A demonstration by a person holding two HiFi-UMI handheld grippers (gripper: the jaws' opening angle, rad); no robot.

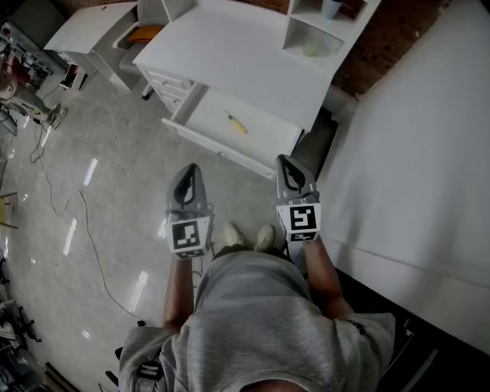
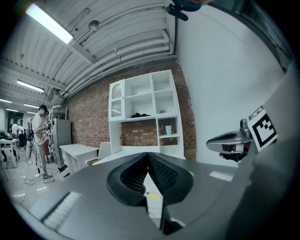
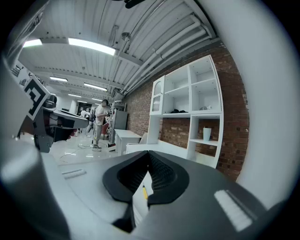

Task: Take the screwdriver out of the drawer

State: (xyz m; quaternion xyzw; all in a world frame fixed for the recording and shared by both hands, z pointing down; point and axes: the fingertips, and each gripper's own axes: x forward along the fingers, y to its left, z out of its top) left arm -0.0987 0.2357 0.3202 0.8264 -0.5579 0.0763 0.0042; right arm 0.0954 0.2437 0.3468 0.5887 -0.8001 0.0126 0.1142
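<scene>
A yellow-handled screwdriver (image 1: 236, 123) lies in the open white drawer (image 1: 268, 132) of a white desk, ahead of me in the head view. It also shows small and far off through the jaw gap, as the screwdriver (image 2: 153, 195) in the left gripper view and the screwdriver (image 3: 145, 191) in the right gripper view. My left gripper (image 1: 187, 174) and right gripper (image 1: 289, 166) hover side by side above the floor, short of the drawer front. Both are shut with nothing held, their tips meeting.
The white desk (image 1: 230, 46) carries a shelf unit (image 1: 325, 23) with a cup at the back. A white wall panel (image 1: 429, 138) runs along the right. A cable (image 1: 76, 222) trails on the floor at left. A person (image 3: 99, 123) stands far off.
</scene>
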